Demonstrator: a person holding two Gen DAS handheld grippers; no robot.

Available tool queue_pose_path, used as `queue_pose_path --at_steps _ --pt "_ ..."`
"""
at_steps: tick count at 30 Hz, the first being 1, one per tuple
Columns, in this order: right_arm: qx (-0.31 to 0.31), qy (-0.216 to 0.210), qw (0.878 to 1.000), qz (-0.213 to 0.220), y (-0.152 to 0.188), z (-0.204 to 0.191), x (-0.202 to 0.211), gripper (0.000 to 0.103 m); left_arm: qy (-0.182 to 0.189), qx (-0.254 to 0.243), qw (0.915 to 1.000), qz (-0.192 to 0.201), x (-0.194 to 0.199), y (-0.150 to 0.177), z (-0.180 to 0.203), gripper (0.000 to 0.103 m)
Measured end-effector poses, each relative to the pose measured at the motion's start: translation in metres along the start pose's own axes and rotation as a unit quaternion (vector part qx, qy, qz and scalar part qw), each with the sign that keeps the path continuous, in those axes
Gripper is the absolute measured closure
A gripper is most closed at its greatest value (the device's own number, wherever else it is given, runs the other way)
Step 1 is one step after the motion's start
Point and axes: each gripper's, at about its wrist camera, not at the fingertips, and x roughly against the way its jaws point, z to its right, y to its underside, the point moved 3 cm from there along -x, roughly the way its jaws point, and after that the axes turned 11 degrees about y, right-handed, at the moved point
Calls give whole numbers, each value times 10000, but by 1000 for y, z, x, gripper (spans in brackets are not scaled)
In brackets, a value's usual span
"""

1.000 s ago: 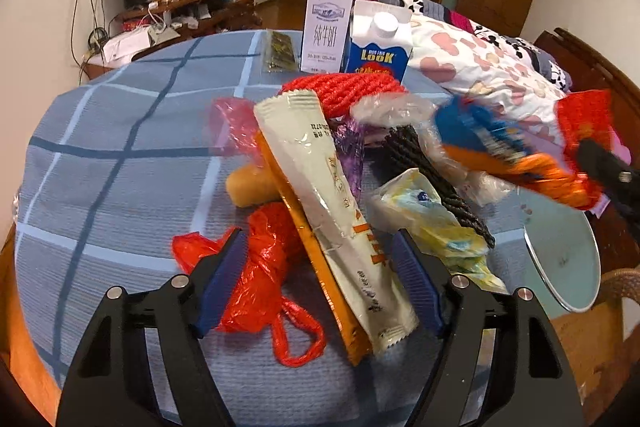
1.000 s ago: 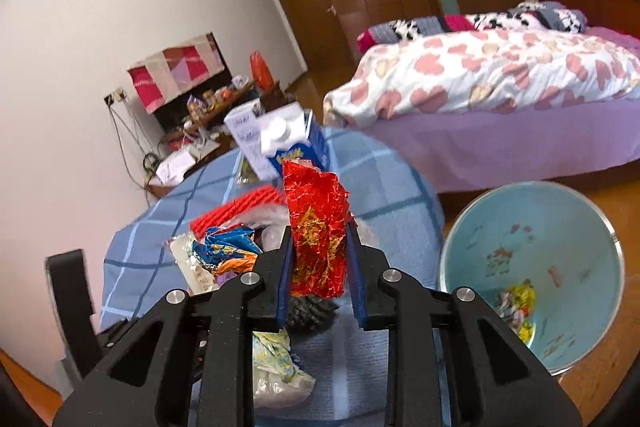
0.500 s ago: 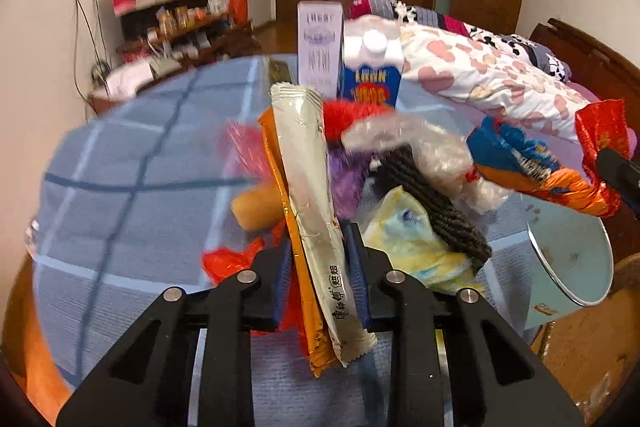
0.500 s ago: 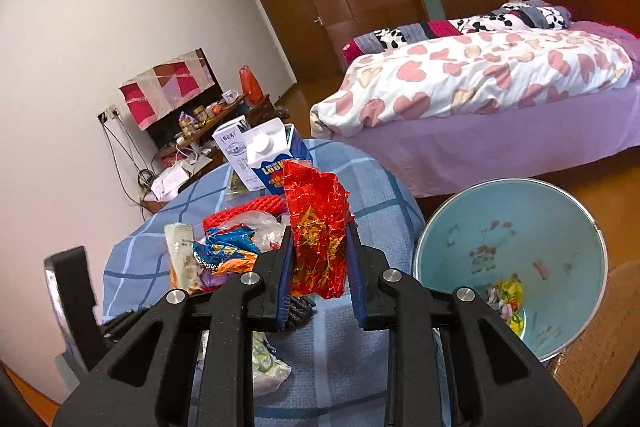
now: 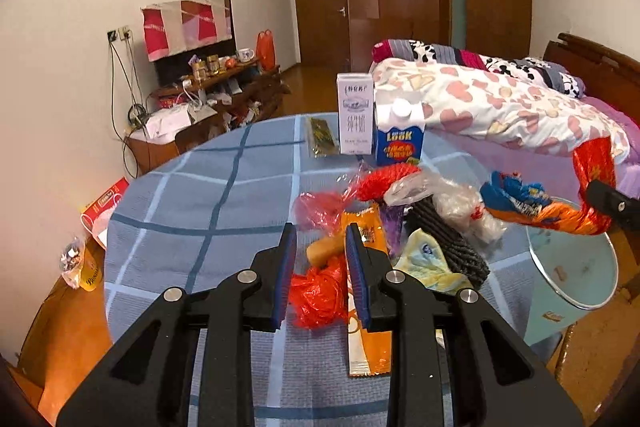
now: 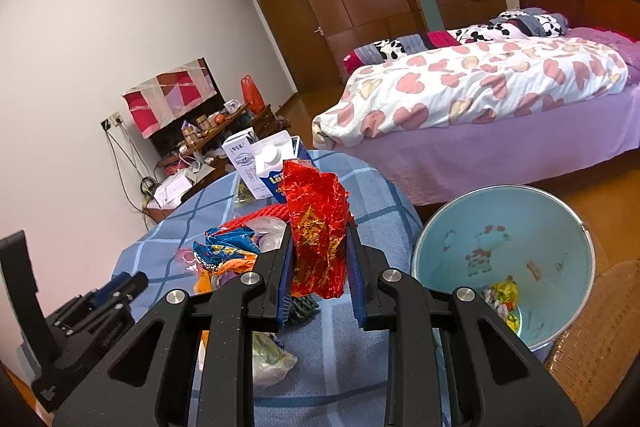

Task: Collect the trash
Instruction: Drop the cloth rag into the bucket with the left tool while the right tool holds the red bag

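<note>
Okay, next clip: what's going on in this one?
A person is clearing trash off a table with a gripper in each hand. The right gripper is shut on a crumpled red foil wrapper, held above the table edge, with the blue bin to its right. The left gripper is shut over the table with nothing visibly between its fingers. A long orange wrapper lies just beside them.

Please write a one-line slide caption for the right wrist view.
Right tongs shut on a red wrapper, above a checked table, with the blue bin alongside.
</note>
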Motion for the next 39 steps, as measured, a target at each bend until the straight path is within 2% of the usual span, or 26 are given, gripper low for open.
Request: queue_pose_path --at_steps 12,22,29,39 --pt "-180 400 9990 111 0 37 22 78 345 -344 9986 200 18 -10 41 77" --pt "-457 745 9957 292 -2 69 36 78 742 -645 9950 199 19 -14 85 77" --pt "-686 1071 9913 340 0 100 40 78 1026 -865 9907 206 16 -18 118 77" --pt "-956 1440 9844 336 2 136 38 78 1641 -977 9816 54 5 -18 157 77"
